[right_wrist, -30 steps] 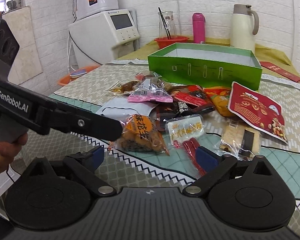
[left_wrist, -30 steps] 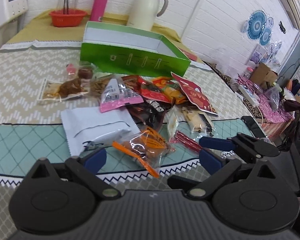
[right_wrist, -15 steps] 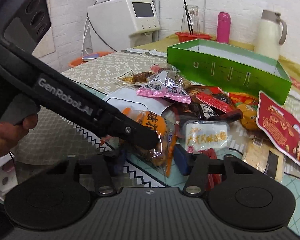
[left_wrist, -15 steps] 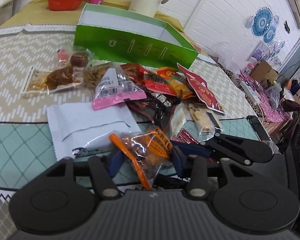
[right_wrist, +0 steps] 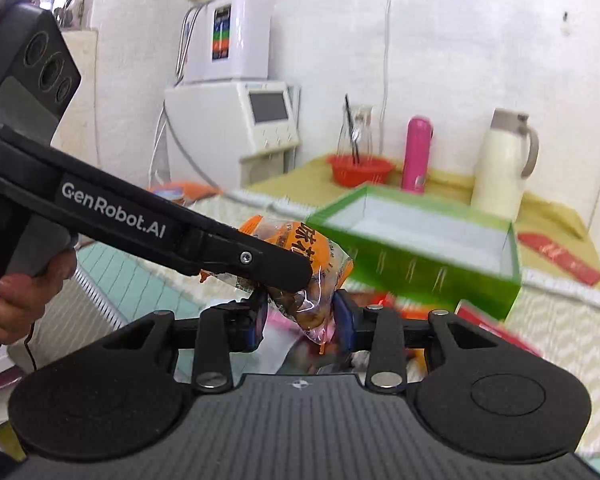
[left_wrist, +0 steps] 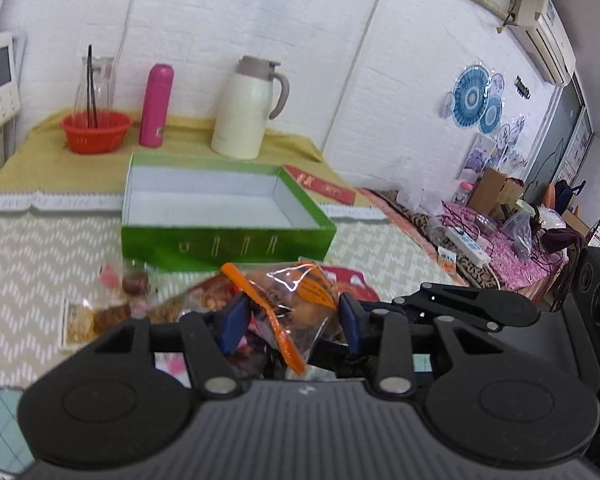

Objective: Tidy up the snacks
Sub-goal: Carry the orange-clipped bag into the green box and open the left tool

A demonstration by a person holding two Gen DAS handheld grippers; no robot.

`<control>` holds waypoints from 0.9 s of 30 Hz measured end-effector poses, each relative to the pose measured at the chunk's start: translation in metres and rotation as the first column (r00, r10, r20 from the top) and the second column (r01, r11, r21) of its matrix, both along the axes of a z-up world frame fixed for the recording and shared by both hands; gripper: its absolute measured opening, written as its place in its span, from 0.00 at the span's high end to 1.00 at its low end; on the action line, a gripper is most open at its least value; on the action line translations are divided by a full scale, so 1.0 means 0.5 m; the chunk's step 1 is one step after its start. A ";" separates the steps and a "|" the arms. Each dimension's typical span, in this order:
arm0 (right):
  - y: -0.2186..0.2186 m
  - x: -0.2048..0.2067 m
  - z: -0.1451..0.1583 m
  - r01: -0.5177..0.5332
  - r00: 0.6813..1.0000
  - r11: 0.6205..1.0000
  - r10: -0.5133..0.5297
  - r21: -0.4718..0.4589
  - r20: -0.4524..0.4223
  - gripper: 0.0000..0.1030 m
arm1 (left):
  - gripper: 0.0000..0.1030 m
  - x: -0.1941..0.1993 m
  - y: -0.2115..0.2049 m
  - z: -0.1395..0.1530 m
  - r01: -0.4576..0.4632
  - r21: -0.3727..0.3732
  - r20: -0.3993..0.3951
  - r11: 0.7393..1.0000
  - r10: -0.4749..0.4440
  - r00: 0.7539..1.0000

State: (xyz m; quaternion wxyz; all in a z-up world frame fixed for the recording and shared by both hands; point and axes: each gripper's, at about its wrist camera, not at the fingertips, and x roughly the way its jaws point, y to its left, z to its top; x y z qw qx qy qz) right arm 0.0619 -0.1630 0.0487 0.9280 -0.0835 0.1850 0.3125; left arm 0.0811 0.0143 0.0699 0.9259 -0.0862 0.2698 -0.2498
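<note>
Both grippers' jaws clamp the crinkly clear-and-orange plastic snack packet [left_wrist: 296, 300], lifted off the surface. Light, soft, slippery film. Best held at the sealed edge.

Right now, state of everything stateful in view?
left gripper: shut on orange snack bag
right gripper: shut on orange snack bag
orange snack bag: lifted, held by both
green box: open, nothing visible inside
cream jug: upright, lid on
pink flask: upright, capped
</note>
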 end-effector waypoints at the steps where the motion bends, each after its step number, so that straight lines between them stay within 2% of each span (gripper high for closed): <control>1: -0.001 0.020 0.011 0.004 1.000 1.000 -0.004 0.006 0.013 0.38 | 0.63 0.020 0.000 0.012 -0.003 -0.003 0.016 1.000 0.003 1.000; 3: -0.001 0.066 0.031 0.016 0.999 1.000 -0.017 0.011 0.031 0.38 | 0.63 0.064 0.001 0.030 -0.007 -0.008 0.036 1.000 0.007 0.999; 8: -0.003 0.195 0.051 0.049 0.998 0.999 -0.049 0.010 0.033 0.38 | 0.63 0.197 0.004 0.044 -0.022 -0.027 0.029 0.999 0.023 0.999; 15: -0.010 0.350 0.008 0.071 0.994 0.996 -0.066 0.050 -0.090 0.38 | 0.63 0.363 0.010 -0.007 -0.042 -0.033 -0.065 0.999 0.040 0.997; 25: -0.001 0.463 -0.062 0.069 0.970 0.997 -0.058 0.039 -0.235 0.37 | 0.62 0.476 0.013 -0.089 -0.053 -0.009 -0.161 0.999 0.051 0.986; 26: 0.000 0.469 -0.066 0.070 0.968 0.997 -0.059 0.036 -0.242 0.37 | 0.62 0.482 0.012 -0.094 -0.053 -0.004 -0.166 0.999 0.052 0.985; 27: 0.002 0.475 -0.069 0.070 0.966 0.997 -0.060 0.031 -0.250 0.35 | 0.56 0.488 0.012 -0.099 -0.054 0.000 -0.174 0.999 0.053 0.983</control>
